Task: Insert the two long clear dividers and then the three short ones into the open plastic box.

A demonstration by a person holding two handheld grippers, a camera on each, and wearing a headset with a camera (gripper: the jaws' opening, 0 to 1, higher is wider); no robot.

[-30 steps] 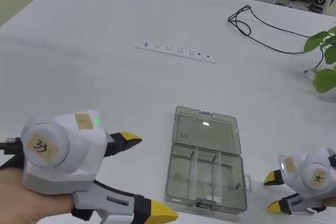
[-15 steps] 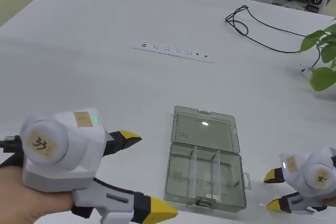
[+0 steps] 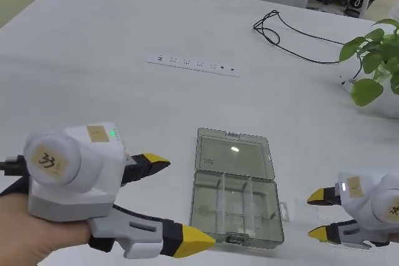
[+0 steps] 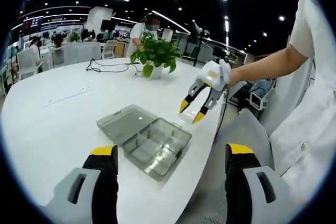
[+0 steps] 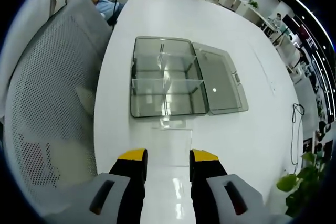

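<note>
The open smoky-clear plastic box [image 3: 235, 213] lies near the table's front edge, its lid [image 3: 232, 152] flat behind it. Clear dividers [image 3: 219, 199] stand inside the base and split it into compartments, also visible in the box [image 5: 165, 85]. A small clear piece [image 5: 173, 124] lies on the table just outside the box wall, straight ahead of my right gripper [image 5: 167, 156], which is open and holds nothing. In the head view my right gripper [image 3: 316, 215] hovers right of the box. My left gripper [image 3: 177, 200] is wide open to the left of the box [image 4: 144, 137].
A white power strip [image 3: 193, 65] lies mid-table. A black cable [image 3: 280, 29] loops at the back right beside a potted plant [image 3: 368, 60]. A grey mesh chair [image 5: 47, 103] stands off the table edge near the box.
</note>
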